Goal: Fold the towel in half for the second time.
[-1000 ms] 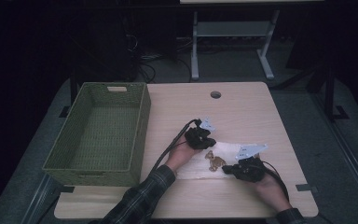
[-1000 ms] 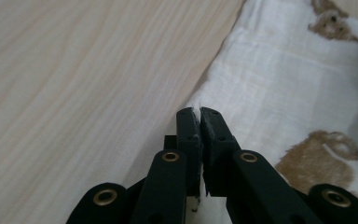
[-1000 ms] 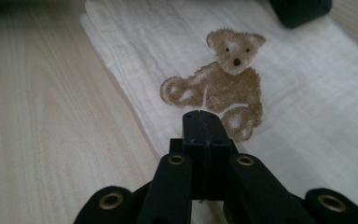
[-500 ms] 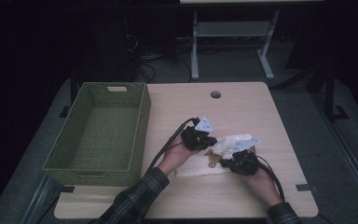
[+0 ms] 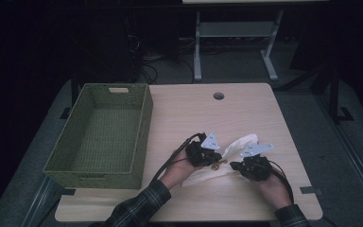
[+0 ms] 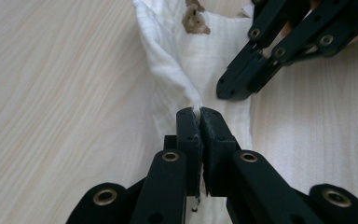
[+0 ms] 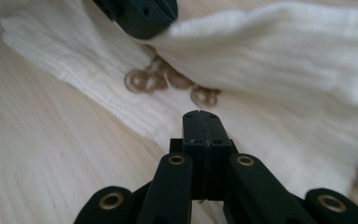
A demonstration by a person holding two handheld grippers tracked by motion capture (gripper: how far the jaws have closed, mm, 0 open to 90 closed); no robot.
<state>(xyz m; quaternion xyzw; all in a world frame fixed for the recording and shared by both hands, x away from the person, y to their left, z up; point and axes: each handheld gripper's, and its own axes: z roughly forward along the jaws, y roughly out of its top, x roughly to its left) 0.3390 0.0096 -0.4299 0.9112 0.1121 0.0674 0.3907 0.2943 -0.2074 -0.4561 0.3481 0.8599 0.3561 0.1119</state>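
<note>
You work on the white cloth (image 5: 227, 158), which lies on the table (image 5: 246, 113) between your two grippers, not far from the near edge. It has small brown printed figures (image 7: 168, 79) on it. The green basket (image 5: 101, 135) stands well apart, on the far side of your left hand.

Your left gripper (image 6: 200, 114) has its jaws pressed together on a raised fold of the cloth; in the left gripper view the fold comes up directly ahead of the jaw tips, and a thin white edge shows between them. So it holds the cloth. Your right gripper (image 7: 201, 116) also has its jaws together with no gap, and they rest on the cloth, just short of the brown figures ahead. I cannot say surely if some cloth is caught between them, because the cloth looks flat there.

The step in hand, I think, is to take the cloth with both tools for folding or lifting it. To do this well, keep the left grip firm and do not pull yet. Check first that the right tool really has fabric: if not, open it a little, push the tips into the cloth and close on a small ridge. Then lift both together at the same height, so the cloth does not slip out from one side
</note>
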